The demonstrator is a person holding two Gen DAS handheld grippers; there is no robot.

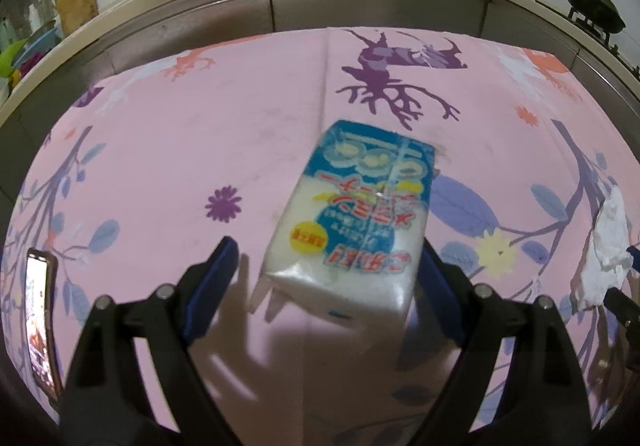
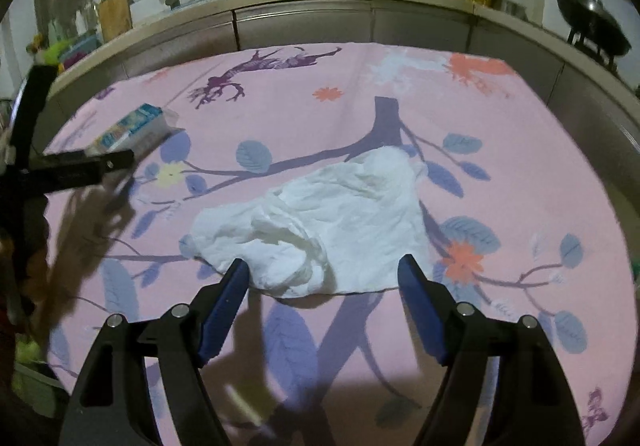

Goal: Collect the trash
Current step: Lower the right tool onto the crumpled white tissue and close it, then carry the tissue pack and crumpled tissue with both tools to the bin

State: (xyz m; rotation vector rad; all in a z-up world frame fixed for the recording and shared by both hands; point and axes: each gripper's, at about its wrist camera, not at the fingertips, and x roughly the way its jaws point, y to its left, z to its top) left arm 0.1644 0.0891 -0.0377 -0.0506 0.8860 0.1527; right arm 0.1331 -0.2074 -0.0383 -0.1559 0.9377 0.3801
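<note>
both grippers hung open over the pink tablecloth (image 2: 520,173), the left gripper (image 1: 326,266) straddling a tissue pack (image 1: 352,213), the right gripper (image 2: 324,278) at a crumpled tissue (image 2: 332,221). the thin tissue looked likely to tear or slip if pinched shallow.

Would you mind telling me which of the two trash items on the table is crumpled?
The white paper tissue before the right hand-held gripper is crumpled; the blue-and-white plastic-wrapped packet keeps its blocky shape.
</note>
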